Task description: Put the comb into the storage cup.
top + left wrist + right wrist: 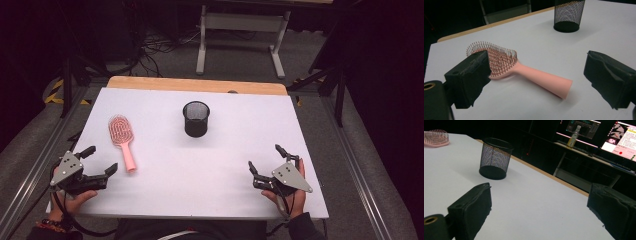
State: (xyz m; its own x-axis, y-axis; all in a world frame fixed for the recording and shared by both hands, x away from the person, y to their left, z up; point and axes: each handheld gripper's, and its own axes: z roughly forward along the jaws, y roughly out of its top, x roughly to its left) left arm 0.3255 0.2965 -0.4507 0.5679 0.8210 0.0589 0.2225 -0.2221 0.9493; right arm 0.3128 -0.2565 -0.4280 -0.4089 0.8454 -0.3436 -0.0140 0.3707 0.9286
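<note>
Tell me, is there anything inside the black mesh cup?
The black mesh cup looks empty: from above and through its mesh nothing shows. The very bottom is dark, so something small and flat there could stay hidden.

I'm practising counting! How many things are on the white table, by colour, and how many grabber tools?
Pink: 1, the hairbrush
Black: 1, the mesh cup
Grabber tools: 2, the left gripper and the right gripper, both open
Total: 4

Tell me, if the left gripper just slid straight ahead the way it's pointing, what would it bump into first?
Most likely the pink hairbrush: it lies across the path just ahead of the open left gripper, handle end nearest. The mesh cup stands farther back, off to one side.
</note>
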